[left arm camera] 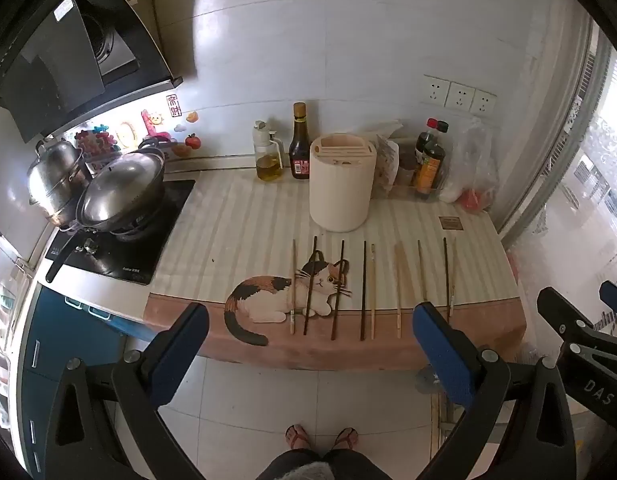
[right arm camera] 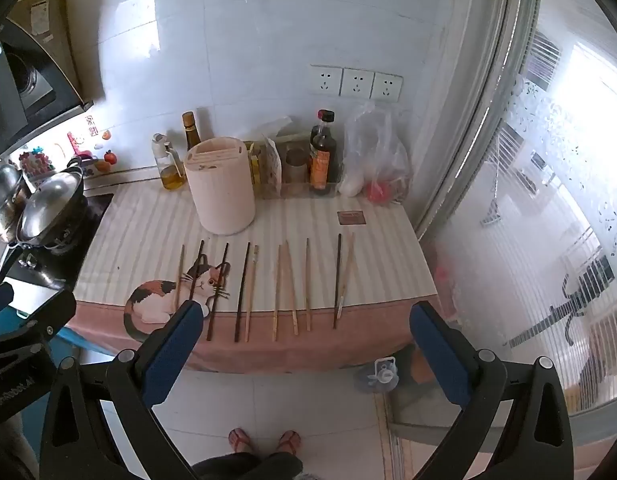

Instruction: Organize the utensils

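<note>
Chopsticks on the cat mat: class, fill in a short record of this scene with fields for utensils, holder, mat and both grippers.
utensils: chopsticks, dark and light, lying side by side in a row on the mat
holder: cream slotted holder, upright behind the row, no chopsticks visible in it
mat: striped cat mat covering the counter
left gripper: open, empty, short of the counter
right gripper: open, empty

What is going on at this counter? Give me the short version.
A person stands at a kitchen counter with a gripper in each hand. The left gripper and right gripper both hang open above the near edge, holding nothing. The chopsticks lie in a row on the cat-print mat, none picked up. The cream utensil holder stands behind them, so the sorting has not begun.
</note>
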### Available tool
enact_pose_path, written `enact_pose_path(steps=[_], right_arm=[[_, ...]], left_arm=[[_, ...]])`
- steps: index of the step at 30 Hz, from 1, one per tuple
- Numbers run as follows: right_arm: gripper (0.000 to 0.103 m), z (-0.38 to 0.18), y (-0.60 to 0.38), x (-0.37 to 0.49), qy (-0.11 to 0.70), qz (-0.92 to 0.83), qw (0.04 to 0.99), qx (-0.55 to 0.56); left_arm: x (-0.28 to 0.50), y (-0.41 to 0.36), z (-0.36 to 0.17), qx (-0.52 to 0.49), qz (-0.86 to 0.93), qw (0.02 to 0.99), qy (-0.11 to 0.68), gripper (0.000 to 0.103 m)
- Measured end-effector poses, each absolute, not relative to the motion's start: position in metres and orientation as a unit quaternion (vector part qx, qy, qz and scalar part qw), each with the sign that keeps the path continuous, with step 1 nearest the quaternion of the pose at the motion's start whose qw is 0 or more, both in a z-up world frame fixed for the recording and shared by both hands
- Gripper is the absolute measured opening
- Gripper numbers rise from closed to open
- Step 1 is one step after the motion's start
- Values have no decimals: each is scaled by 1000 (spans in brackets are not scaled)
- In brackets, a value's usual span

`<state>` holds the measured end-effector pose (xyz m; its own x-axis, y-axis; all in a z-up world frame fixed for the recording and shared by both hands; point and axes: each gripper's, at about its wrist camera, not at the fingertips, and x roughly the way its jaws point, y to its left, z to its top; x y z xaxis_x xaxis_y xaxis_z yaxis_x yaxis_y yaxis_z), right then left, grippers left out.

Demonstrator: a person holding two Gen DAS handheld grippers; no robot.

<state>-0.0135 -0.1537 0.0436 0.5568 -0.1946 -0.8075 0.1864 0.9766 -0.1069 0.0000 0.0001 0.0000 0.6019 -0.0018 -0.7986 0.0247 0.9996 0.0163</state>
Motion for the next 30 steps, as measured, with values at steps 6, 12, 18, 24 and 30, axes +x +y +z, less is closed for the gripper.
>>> enact_pose_path(steps=[6,12,18,24,30], right_arm=[[103,40,-153,-14,456,-105,884,-3],[103,55,-146,-17,453,-103,886,-5],[103,50,-143,-14,455,-101,885,-6],[103,50,-142,-13,453,-102,886,-7],[103,53,-144,-14,451,-102,886,-6]], left_arm=[[0,1,0,11,-7,896,445,103],[-2,2,0,9,-8,896,444,103],[-1,3,1,9,-7,896,444,103],[3,4,3,8,-10,895,445,103],[2,3,4,12,-8,897,441,103]])
